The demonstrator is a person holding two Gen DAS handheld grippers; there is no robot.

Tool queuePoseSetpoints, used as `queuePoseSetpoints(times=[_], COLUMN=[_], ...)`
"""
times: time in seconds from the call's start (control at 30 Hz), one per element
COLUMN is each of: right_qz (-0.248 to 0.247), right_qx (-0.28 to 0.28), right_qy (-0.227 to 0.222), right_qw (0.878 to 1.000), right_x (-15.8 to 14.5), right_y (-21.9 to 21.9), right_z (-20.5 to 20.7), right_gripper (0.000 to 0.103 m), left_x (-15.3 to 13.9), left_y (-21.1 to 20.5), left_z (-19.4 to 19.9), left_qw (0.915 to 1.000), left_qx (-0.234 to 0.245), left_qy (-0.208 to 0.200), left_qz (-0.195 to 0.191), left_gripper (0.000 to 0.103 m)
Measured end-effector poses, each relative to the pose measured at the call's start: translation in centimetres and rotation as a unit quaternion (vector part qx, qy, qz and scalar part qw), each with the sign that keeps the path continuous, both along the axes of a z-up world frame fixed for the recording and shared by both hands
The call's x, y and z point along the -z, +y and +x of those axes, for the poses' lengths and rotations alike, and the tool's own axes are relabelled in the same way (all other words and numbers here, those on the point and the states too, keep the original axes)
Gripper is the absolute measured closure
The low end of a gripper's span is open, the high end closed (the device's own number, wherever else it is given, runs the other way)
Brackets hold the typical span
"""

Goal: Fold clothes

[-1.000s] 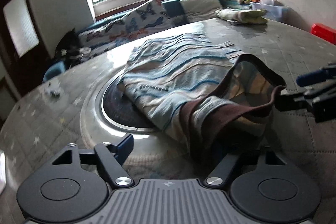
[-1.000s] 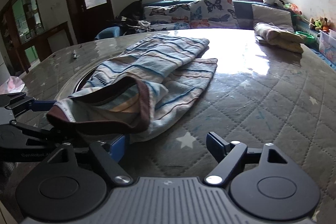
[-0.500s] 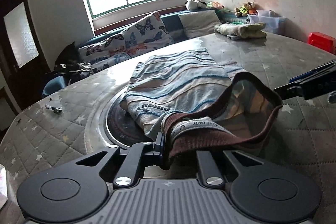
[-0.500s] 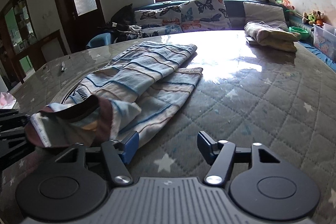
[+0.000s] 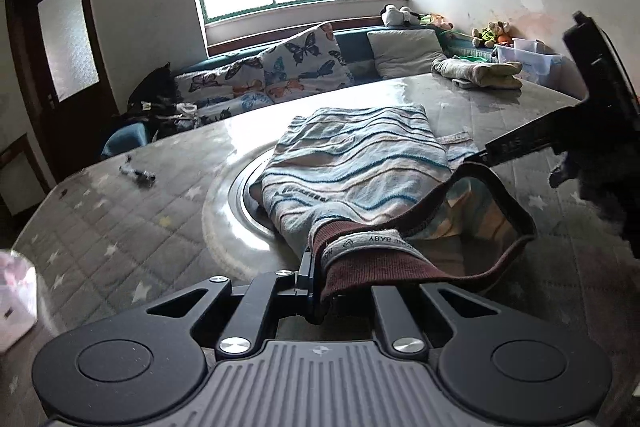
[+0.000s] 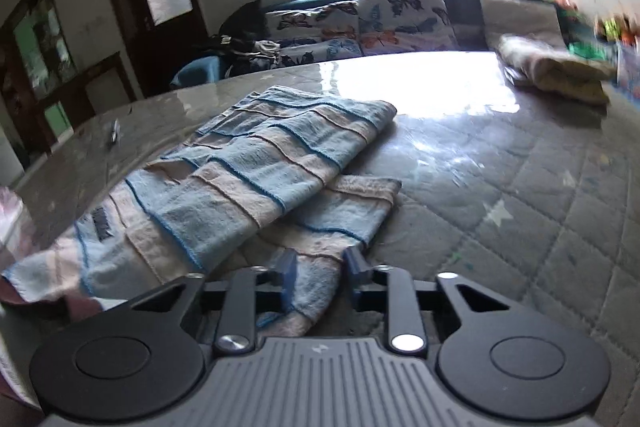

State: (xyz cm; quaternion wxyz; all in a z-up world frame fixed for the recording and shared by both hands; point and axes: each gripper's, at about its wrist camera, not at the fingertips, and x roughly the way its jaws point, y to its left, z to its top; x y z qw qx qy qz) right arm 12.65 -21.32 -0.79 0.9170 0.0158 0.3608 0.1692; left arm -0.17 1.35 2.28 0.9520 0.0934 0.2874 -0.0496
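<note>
Striped blue and beige pants (image 5: pixel 360 163) with a brown waistband (image 5: pixel 372 259) lie on the quilted table (image 5: pixel 120 227). My left gripper (image 5: pixel 344 287) is shut on the near side of the waistband and holds it lifted. My right gripper (image 6: pixel 318 271) has its fingers closed onto the cloth at the waist end of the pants (image 6: pixel 256 171); the pinch is partly hidden by cloth. The right gripper also shows in the left wrist view (image 5: pixel 480 157) at the far rim of the waistband.
A folded beige garment (image 5: pixel 476 73) lies at the far right of the table. A small dark object (image 5: pixel 138 175) lies at the left. A round recessed ring (image 5: pixel 244 199) sits under the pants. A cushioned bench (image 5: pixel 280 71) runs behind.
My left gripper closed on the waistband and raised it. My right gripper went from open beside the pants to narrowed onto the cloth, and tilted.
</note>
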Motion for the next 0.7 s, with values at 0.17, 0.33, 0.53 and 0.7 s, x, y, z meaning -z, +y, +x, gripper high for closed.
queuePoseSetpoints(times=[0.17, 0.33, 0.53, 0.7], right_qz=[0.0, -0.049, -0.07, -0.1], right_qx=[0.013, 0.05, 0.081, 0.132], right_qy=[-0.032, -0.072, -0.028, -0.037], right_qw=[0.999, 0.995, 0.994, 0.985], right_x=[-1.3, -3.0, -1.5, -1.9], right_y=[-0.9, -2.5, -4.8, -6.4], right_z=[-1.8, -4.7, -4.7, -4.8], right_gripper=[0.1, 0.1, 0.099, 0.099], left_x=[0.1, -0.1, -1.5, -2.7], left_y=[0.2, 0.2, 1.4, 2.6], left_z=[-0.8, -0.6, -1.0, -0.6], left_qw=[0.9998, 0.9995, 0.9992, 0.9988], left_qx=[0.006, 0.019, 0.039, 0.046], left_qy=[0.019, 0.023, 0.0, -0.017], left_qz=[-0.003, -0.002, 0.005, 0.005], left_gripper=[0.091, 0.082, 0.044, 0.043])
